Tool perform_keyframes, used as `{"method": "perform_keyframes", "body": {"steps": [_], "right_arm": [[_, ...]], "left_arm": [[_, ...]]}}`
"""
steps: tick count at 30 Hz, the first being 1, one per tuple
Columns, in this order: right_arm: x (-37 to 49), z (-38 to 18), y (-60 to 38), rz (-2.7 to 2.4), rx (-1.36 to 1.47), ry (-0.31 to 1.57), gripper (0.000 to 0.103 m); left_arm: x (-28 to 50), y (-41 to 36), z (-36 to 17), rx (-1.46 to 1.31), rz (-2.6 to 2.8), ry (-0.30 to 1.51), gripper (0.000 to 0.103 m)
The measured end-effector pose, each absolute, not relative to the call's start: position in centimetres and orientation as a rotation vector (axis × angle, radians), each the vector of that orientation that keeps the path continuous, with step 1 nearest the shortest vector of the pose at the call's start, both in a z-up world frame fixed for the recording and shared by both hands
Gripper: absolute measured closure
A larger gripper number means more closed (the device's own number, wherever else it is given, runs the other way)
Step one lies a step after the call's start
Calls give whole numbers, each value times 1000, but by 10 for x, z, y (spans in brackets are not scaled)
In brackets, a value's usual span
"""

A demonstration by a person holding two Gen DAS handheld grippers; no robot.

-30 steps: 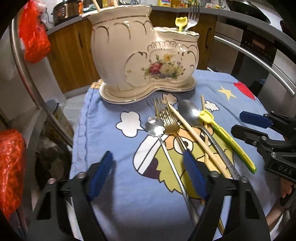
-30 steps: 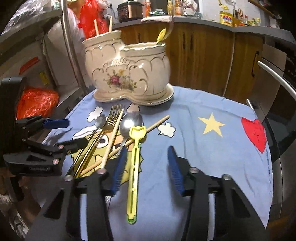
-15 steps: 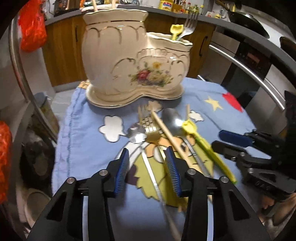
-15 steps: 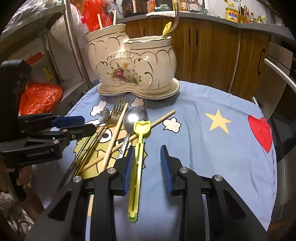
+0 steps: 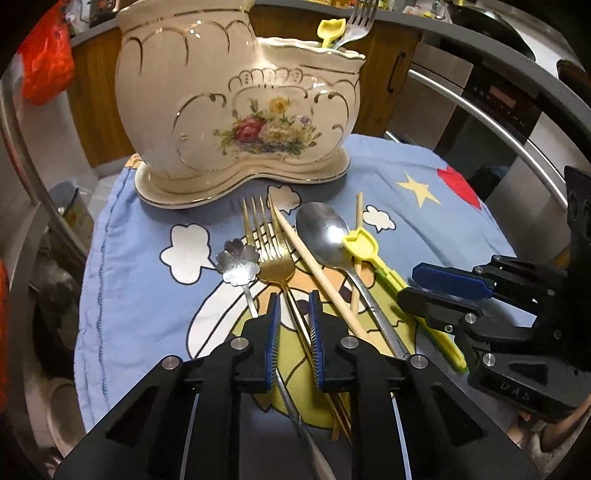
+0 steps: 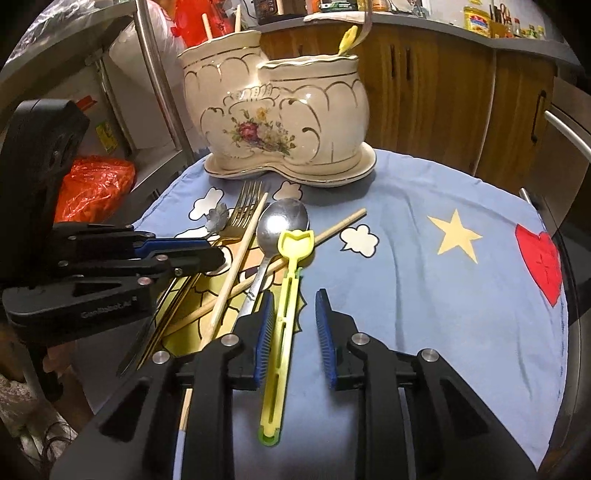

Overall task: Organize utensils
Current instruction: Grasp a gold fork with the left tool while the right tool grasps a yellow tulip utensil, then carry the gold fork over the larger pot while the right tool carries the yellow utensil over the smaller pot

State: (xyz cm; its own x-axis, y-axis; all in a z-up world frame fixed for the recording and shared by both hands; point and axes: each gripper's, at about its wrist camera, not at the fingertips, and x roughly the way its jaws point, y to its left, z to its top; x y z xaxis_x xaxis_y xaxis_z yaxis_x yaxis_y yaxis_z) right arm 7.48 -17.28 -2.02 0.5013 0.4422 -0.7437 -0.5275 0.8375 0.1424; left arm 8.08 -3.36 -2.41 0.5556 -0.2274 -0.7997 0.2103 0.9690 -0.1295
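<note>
A cream floral ceramic holder (image 5: 236,110) (image 6: 277,110) with two compartments stands at the back of the cloth. In front of it lie a gold fork (image 5: 273,258), a flower-headed spoon (image 5: 238,260), a silver spoon (image 5: 325,232), wooden chopsticks (image 5: 306,258) and a yellow plastic utensil (image 6: 291,277). My left gripper (image 5: 294,306) is closing around the gold fork's handle, with a gap still on each side. My right gripper (image 6: 295,306) is closing around the yellow utensil's handle, which lies by its left pad; the right pad stands clear.
A blue cartoon cloth (image 6: 424,277) covers the table. The holder's lower compartment has a yellow utensil and a fork (image 5: 332,29); chopsticks (image 6: 208,29) stand in the taller one. Orange bag (image 6: 96,184) at left, wooden cabinets (image 6: 443,92) behind, oven handle (image 5: 498,129) at right.
Both grippers' jaws have narrowed: the left from wide to close around the gold fork's handle, the right around the yellow utensil's handle. The left gripper has tipped and shifted over the fork.
</note>
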Motion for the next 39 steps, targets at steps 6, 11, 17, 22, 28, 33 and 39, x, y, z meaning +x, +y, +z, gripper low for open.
{"method": "perform_keyframes", "body": {"steps": [6, 11, 17, 22, 28, 33, 39], "right_arm": [[78, -26, -164, 580, -163, 866, 87], [78, -26, -163, 583, -175, 860, 93], [77, -23, -169, 569, -140, 841, 93], [77, -13, -181, 561, -72, 804, 93], [73, -3, -187, 564, -20, 743, 93], [71, 7, -195, 569, 35, 690, 93], [67, 21, -204, 578, 102, 609, 93]], "left_arm": [[85, -41, -25, 32, -252, 942, 89], [85, -43, -26, 59, -233, 930, 95], [82, -35, -23, 30, -222, 917, 98], [74, -25, -9, -29, -235, 850, 98], [66, -17, 4, -63, -246, 782, 98], [57, -16, 14, -71, -274, 738, 98], [42, -12, 32, -64, -306, 665, 98]]}}
